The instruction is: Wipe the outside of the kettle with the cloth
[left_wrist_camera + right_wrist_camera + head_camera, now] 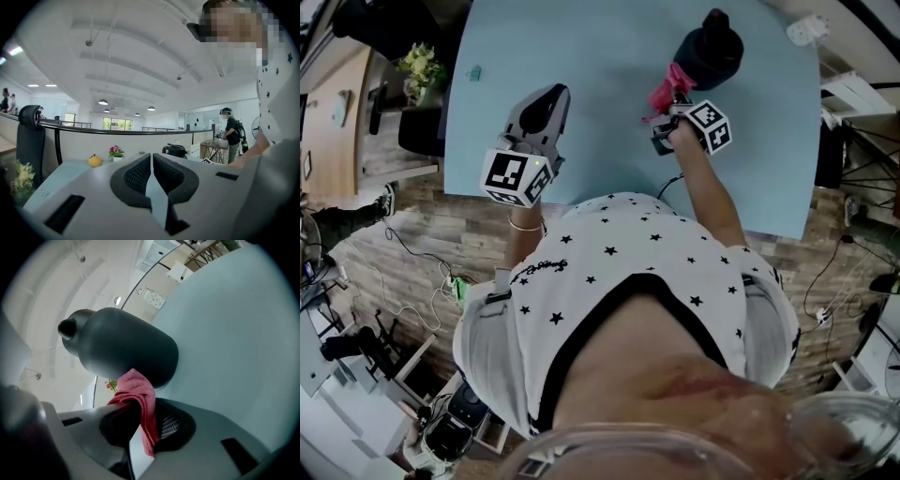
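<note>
A black kettle (710, 47) stands on the pale blue table (581, 56) at the far right. In the right gripper view the kettle (119, 345) fills the centre, tilted by the camera angle. My right gripper (667, 111) is shut on a pink cloth (668, 89), and the cloth (137, 397) presses against the kettle's lower side. My left gripper (546, 105) hovers over the table to the left, well apart from the kettle. Its jaws stand nearly together with nothing between them (152, 165).
A white power strip (807, 28) lies at the table's far right corner. A small green item (474, 72) sits near the left edge. In the left gripper view an orange fruit (94, 161) and a flower pot (115, 153) stand on the table; a person (232, 132) stands far off.
</note>
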Demonstrator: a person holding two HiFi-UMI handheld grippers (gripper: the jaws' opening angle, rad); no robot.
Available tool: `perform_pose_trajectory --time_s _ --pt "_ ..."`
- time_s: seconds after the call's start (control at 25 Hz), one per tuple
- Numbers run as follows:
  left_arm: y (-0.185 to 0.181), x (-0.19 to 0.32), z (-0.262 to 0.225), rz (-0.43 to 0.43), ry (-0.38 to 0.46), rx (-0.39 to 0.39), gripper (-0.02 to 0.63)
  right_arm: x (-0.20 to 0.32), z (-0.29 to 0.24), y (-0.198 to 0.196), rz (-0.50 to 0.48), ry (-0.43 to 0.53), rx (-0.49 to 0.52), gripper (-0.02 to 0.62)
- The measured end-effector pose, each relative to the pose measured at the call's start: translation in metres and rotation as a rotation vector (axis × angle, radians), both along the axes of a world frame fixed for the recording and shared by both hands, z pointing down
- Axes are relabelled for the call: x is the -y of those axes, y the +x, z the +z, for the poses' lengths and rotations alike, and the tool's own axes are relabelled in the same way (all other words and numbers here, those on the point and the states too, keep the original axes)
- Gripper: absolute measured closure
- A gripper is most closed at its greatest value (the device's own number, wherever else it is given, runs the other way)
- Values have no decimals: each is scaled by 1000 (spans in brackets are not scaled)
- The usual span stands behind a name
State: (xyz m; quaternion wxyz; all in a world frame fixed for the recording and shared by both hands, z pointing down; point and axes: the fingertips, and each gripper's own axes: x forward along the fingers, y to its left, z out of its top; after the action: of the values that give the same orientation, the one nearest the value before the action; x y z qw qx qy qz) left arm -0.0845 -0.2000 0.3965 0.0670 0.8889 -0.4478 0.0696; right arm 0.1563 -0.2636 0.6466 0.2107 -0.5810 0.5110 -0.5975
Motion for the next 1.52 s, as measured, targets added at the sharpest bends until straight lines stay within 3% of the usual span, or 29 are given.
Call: perform_pose_trajectory --time_s 0.32,0.56,0.76,1.24,1.36,1.52 --pt "-3 -2 -1 -5 3 0 566 -2 1 1 -31 6 -47 528" --pt "3 -3 -2 16 10 -4 566 -20 -25 -34 -200 82 -105 528" --pt "10 -5 -7 47 19 -10 566 -30 -64 -46 -304 201 -174 528" --pt "28 -13 -6 94 20 -9 566 -26 -167 8 -372 574 -489 528" --pt "30 -15 -6 94 22 -8 566 -25 -177 23 -349 595 -515 528" --pt "31 -17 -7 93 27 -6 566 -24 -164 45 -316 536 -535 528"
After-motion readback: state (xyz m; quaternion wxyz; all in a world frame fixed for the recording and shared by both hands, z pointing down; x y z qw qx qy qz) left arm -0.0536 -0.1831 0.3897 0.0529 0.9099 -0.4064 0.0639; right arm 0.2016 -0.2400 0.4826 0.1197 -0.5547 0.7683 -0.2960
